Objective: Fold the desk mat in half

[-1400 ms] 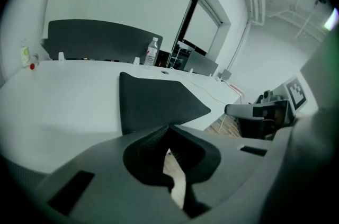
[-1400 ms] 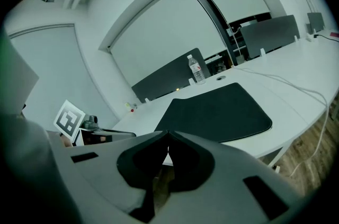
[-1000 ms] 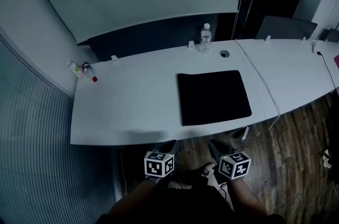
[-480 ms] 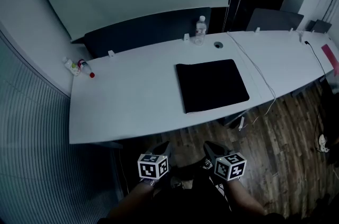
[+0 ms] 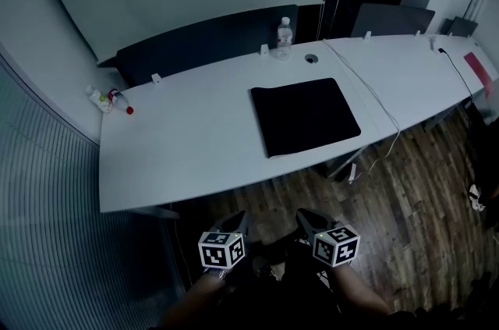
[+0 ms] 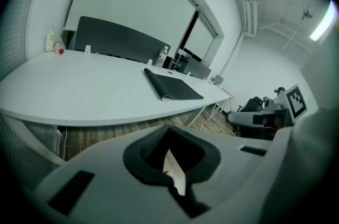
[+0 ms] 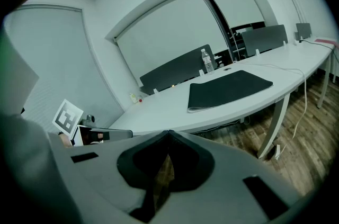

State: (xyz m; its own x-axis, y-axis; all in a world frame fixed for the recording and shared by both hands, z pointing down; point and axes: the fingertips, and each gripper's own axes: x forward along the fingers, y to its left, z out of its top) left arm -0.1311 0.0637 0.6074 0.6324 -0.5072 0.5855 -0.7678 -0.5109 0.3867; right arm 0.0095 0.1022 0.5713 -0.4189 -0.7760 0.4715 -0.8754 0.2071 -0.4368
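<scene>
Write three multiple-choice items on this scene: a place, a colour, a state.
1. Relative to the desk mat, the water bottle stands: A) on it; B) behind it on the desk; C) in front of it.
2. The mat is: A) white; B) black; C) red.
3. The left gripper is: A) shut, empty; B) clamped on the mat; C) wide open.
Key: B, it stands past the mat's far edge; B, dark against the white desk; A, its jaws meet with nothing between.
</scene>
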